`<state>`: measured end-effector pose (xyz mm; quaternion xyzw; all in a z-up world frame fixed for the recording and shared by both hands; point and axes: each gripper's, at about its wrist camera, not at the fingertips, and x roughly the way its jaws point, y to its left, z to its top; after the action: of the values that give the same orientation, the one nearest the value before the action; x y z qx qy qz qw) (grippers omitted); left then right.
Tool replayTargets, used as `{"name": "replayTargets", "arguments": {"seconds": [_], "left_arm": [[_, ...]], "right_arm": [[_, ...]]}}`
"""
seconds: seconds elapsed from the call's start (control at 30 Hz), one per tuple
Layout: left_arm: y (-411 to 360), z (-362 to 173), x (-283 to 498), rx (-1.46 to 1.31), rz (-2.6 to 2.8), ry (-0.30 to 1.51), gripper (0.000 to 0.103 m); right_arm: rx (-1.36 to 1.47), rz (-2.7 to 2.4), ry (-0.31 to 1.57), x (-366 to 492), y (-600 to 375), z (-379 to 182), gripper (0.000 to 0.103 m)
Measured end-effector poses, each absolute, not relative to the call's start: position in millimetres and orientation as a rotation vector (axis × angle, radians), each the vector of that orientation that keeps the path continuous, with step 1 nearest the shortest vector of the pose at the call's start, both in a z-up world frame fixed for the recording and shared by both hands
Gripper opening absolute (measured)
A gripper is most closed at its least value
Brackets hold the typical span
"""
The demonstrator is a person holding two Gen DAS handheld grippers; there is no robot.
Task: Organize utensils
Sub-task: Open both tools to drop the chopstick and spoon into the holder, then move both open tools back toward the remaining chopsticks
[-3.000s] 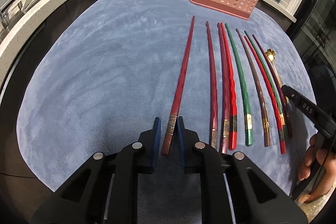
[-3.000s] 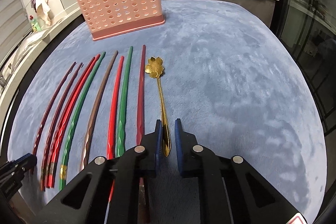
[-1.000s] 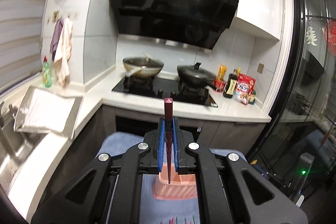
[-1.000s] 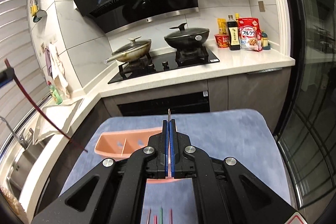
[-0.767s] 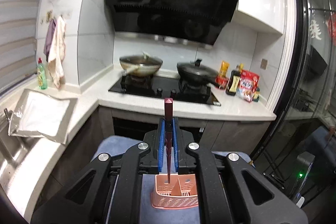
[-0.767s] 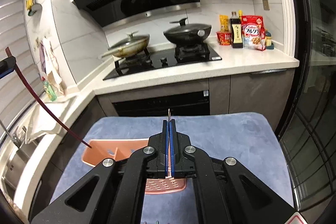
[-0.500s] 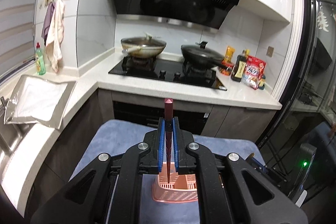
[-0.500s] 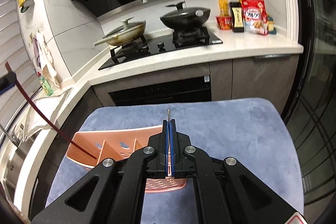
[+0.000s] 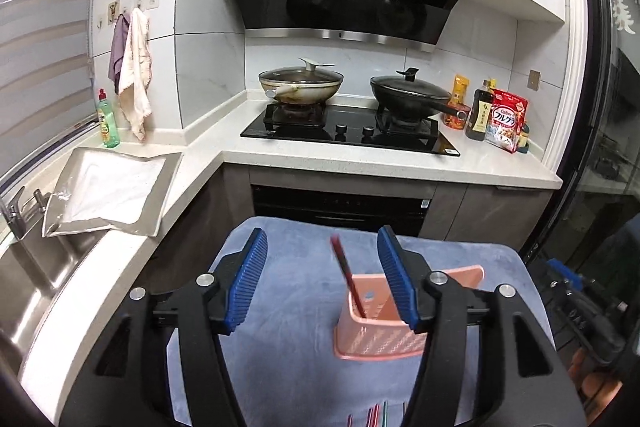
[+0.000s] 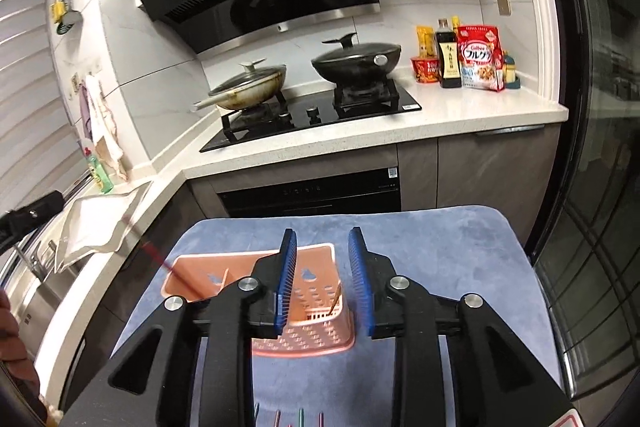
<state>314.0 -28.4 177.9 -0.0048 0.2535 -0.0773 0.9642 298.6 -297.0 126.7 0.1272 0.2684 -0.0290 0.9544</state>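
A pink perforated utensil basket stands on the blue mat. A dark red chopstick leans in it with its top free. My left gripper is open and empty above the basket. In the right wrist view the basket lies under my right gripper, which is open and empty. The gold spoon's handle sticks up in the basket's near compartment. The red chopstick shows blurred at the basket's left end. Tips of several chopsticks lie on the mat at the bottom edge.
A kitchen counter with a hob and two pans runs behind the mat. A sink with a tray is at the left. Bottles and a cereal bag stand at the right. The left gripper's tip shows at the far left.
Both grippers have opened. The red chopstick has left the left jaws and now leans in the basket. The spoon has left the right jaws and stands in the basket.
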Motion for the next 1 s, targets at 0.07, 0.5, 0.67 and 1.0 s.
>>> {"name": "replayTargets", "arguments": {"seconds": [0.07,0.5,0.67,1.0], "left_arm": [[-25,175,302,-0.010,-0.163,0.524,0.056],[-1,102,216,0.033,-0.171,0.652,0.065],[8,65,186,0.038,-0.168,0.704,0.065],[15,2,139,0.060,-0.162,0.799,0.065]], "right_arm": [[0.257,-0.055,0.541,284,-294,131,0.032],[0.196,-0.059,0.622,163,-263,91,0.039],[0.210,-0.078,0.683,129,-256,57,0.039],[0.202,-0.116,0.778,84,-241,-1,0.039]]}}
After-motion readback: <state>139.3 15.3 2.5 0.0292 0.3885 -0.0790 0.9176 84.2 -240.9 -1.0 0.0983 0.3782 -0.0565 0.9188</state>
